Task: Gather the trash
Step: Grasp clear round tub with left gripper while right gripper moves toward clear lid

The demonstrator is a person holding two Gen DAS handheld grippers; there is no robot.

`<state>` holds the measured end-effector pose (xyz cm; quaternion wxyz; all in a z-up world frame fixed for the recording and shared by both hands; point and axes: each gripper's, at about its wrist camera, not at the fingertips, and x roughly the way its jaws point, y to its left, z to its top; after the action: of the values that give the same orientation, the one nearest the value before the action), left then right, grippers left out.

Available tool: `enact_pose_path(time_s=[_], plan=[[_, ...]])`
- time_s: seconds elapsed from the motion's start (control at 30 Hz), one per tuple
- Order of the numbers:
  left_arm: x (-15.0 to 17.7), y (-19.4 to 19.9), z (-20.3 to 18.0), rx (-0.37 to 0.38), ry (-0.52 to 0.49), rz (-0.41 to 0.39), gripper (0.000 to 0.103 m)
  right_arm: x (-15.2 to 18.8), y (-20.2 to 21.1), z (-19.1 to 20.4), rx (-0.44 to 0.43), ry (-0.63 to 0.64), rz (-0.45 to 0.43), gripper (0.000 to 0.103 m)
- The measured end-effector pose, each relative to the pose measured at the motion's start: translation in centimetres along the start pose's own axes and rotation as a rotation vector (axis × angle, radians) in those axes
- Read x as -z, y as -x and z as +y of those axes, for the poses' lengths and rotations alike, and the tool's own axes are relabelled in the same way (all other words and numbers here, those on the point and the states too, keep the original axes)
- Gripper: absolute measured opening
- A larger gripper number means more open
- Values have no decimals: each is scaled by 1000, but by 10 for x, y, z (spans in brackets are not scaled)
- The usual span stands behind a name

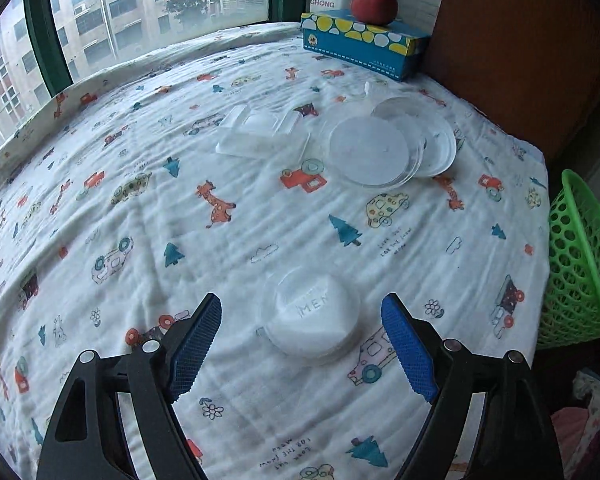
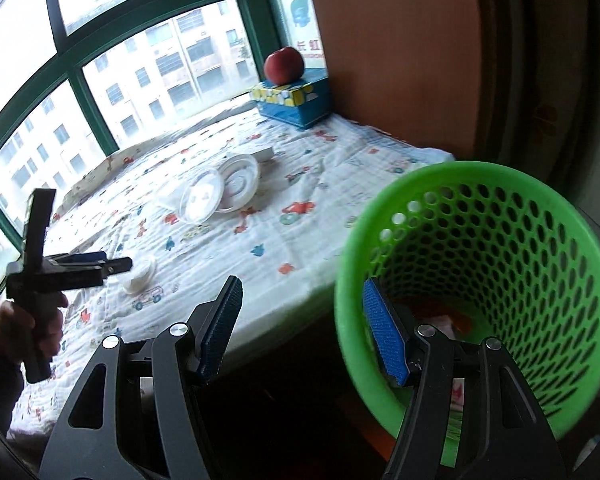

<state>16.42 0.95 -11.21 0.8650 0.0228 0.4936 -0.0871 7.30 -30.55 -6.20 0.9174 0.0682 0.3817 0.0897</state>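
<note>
Here the left gripper hovers over the patterned cloth with its fingers spread wide, a small white lid lying on the cloth between them, untouched. The right gripper clasps the rim of the green basket, one pad inside and one outside, beside the cloth's edge.

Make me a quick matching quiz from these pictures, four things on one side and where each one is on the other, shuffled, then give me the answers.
1. apple
2. green basket
3. small white lid
4. clear round lids

A. beside the table's edge
B. on the tissue box
C. on the cloth, far side
D. between the open left gripper fingers

1-B, 2-A, 3-D, 4-C
</note>
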Motion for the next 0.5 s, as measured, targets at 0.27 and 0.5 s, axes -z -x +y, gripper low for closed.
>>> enact_pose_path(time_s=[0.27, 0.5], plan=[[5, -18, 2, 12, 14, 18, 76, -4, -18, 13, -17, 26, 30, 63], [5, -20, 1, 41, 2, 11, 57, -9, -31, 22, -26, 41, 43, 63]])
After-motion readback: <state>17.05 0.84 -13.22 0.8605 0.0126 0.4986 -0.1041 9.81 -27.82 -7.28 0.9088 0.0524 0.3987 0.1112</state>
